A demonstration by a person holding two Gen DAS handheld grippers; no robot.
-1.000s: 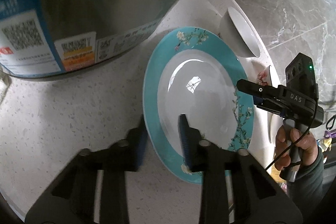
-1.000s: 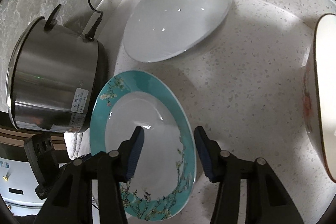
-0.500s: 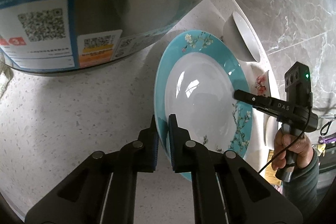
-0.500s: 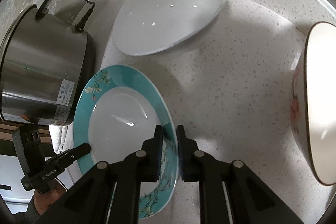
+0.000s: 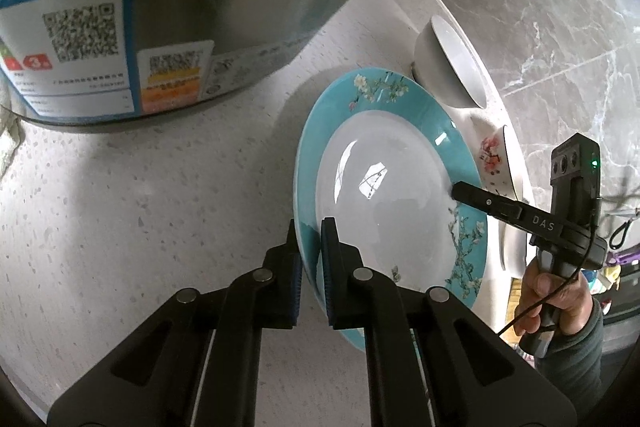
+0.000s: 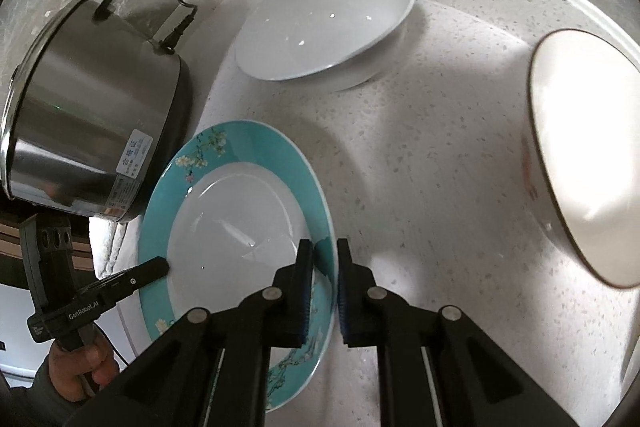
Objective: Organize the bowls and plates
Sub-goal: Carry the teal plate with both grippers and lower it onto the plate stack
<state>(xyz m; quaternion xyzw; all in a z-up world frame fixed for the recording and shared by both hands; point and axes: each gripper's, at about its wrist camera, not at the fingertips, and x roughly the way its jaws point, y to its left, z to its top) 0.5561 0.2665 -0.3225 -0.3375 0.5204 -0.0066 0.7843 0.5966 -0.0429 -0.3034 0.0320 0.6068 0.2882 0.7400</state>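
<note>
A teal-rimmed plate (image 5: pixel 384 187) with a white centre and blossom pattern is held over the speckled counter. My left gripper (image 5: pixel 309 239) is shut on its near rim. My right gripper (image 6: pixel 323 259) is shut on the opposite rim of the plate (image 6: pixel 240 219), and it also shows in the left wrist view (image 5: pixel 460 191) pinching the far rim. The left gripper shows in the right wrist view (image 6: pixel 158 267). A white bowl (image 6: pixel 324 23) stands at the back corner. A floral bowl (image 6: pixel 584 155) stands to the right.
A steel rice cooker (image 6: pixel 92 115) with a plugged-in cord stands close to the plate's left; its labelled wall fills the top of the left wrist view (image 5: pixel 160 7). A marble wall backs the counter (image 6: pixel 420 167). The white bowl (image 5: pixel 448 67) and floral bowl (image 5: pixel 494 163) lie beyond the plate.
Both grippers closed from open onto opposite rims of the teal plate. The plate now appears tilted and raised off the counter.
</note>
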